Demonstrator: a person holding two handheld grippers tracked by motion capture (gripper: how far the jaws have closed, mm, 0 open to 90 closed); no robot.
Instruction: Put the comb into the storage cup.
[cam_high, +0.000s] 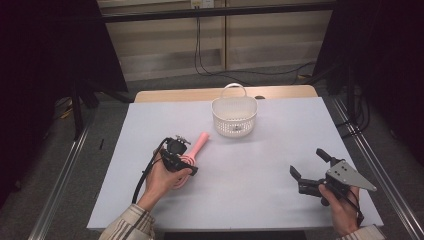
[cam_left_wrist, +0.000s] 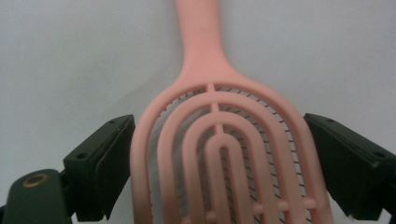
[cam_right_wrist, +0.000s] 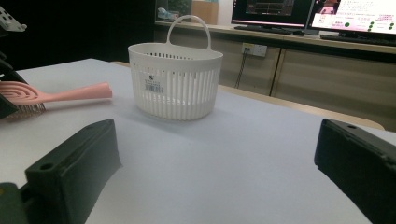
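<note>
One thing is in hand at this moment: a pink hairbrush (cam_high: 194, 151) lying flat on the table (cam_high: 270, 165), left of the middle and a little toward the near edge, its handle pointing toward the far edge and the white basket (cam_high: 234, 118). The left gripper (cam_left_wrist: 219, 154) is over the brush head, its fingers (cam_left_wrist: 105, 163) set on either side of it. In the left gripper view the left finger sits right against the rim of the head while the right one (cam_left_wrist: 348, 163) stands a sliver off, so the grip looks not yet made; the brush appears to rest on the table under its own weight.

Judging by the layout, the work is to lift the brush and put it in the basket, which stands upright near the middle of the far edge and, as far as its slatted wall lets me see, holds nothing. So little is done: the approach is made, while the clamp, lift, carry and drop all remain.

The right gripper (cam_high: 307, 167) waits near the near right corner, fingers (cam_right_wrist: 74, 168) wide apart with nothing between them, pointed toward the basket.
</note>
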